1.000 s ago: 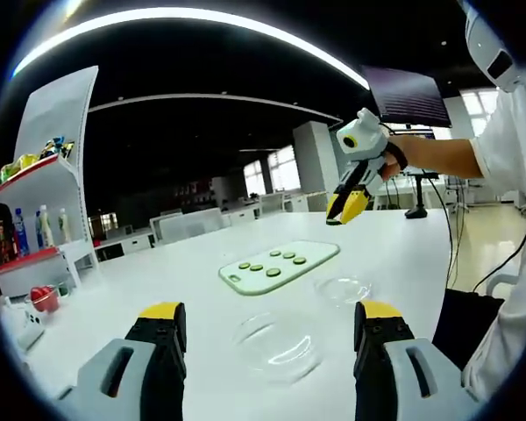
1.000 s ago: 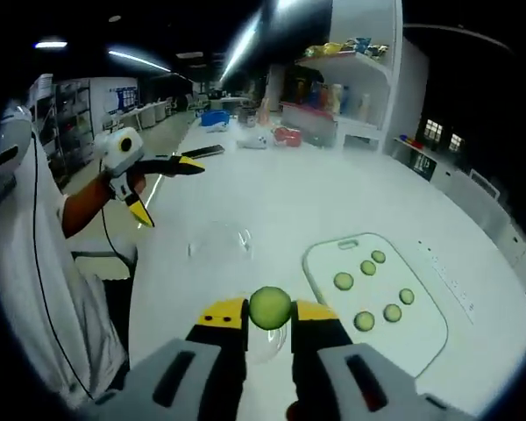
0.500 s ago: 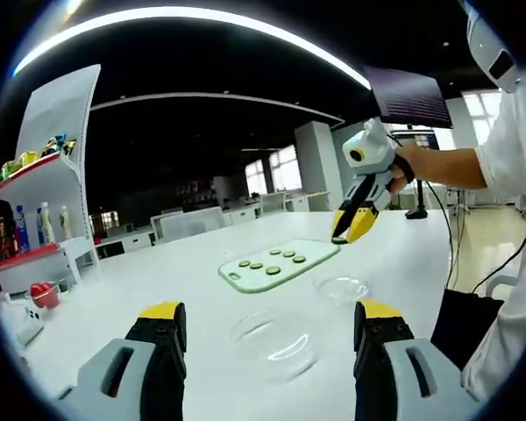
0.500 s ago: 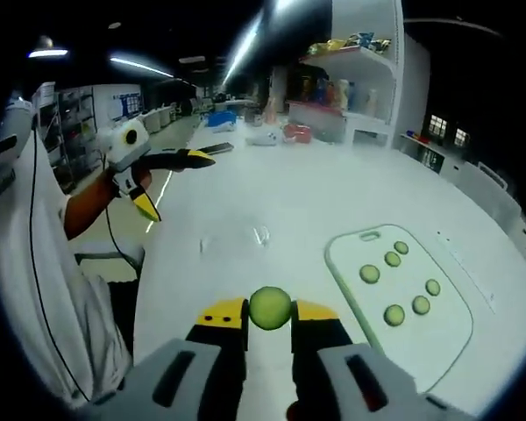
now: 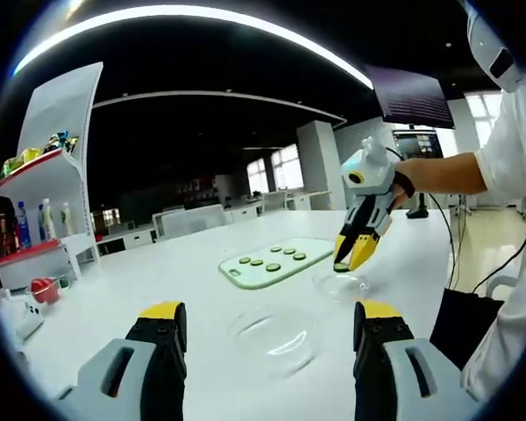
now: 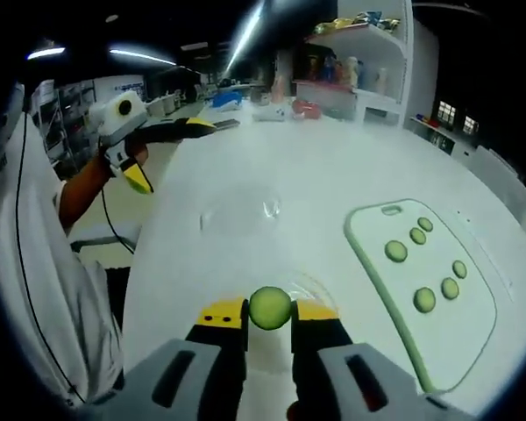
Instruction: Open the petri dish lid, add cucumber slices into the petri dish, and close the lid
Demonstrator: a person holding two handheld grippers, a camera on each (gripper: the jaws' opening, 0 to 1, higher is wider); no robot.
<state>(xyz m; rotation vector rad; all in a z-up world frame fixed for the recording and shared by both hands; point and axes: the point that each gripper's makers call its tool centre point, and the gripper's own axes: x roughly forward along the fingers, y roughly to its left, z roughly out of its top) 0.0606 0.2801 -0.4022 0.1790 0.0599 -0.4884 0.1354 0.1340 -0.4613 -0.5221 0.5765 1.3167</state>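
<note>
My right gripper (image 6: pixel 270 309) is shut on a round green cucumber slice (image 6: pixel 270 308). In the left gripper view the right gripper (image 5: pixel 349 256) hangs tips-down just over a small clear petri dish (image 5: pixel 342 286) on the white table. A second clear round piece, likely the lid (image 5: pixel 272 338), lies between the jaws of my open left gripper (image 5: pixel 272 314), which holds nothing. A pale green cutting board (image 5: pixel 276 263) with several cucumber slices (image 5: pixel 274 268) lies behind the dishes. In the right gripper view the left gripper (image 6: pixel 168 154) stands open above the table beside the lid (image 6: pixel 237 215), and the board (image 6: pixel 438 316) is at the right.
A white shelf unit (image 5: pixel 35 210) with bottles and packets stands at the table's far end, also the shelf (image 6: pixel 359 61). Small red and white items (image 5: pixel 39 294) lie near it. A person's white sleeve (image 5: pixel 513 158) and arm fill the right side. A dark monitor (image 5: pixel 410 96) stands behind.
My right gripper has come down and nearer with the slice, from above the board's end to just over the small dish. The left gripper has barely moved.
</note>
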